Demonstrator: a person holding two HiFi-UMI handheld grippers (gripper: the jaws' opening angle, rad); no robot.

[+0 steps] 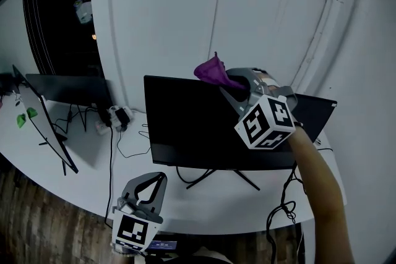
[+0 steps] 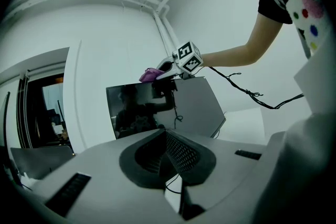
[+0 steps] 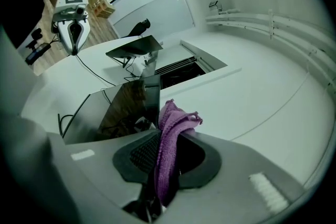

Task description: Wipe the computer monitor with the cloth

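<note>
The right gripper (image 1: 230, 85) pinches the purple cloth (image 1: 210, 71) at the monitor (image 1: 185, 127)'s top edge. The left gripper (image 1: 158, 179) hangs closed and empty at the desk (image 1: 93, 161)'s front edge. Wiping seems barely started.

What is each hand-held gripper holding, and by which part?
The right hand-held gripper is shut on the purple cloth, pinching its bunched middle. The left hand-held gripper is shut, empty.

Nubbly matt terry for the purple cloth (image 3: 169, 160); glossy, mirror-dark monitor (image 1: 185, 127) screen; smooth matt grey plastic on the right gripper (image 3: 167, 136); wood-plank floor (image 1: 37, 225) at 7 o'clock.
</note>
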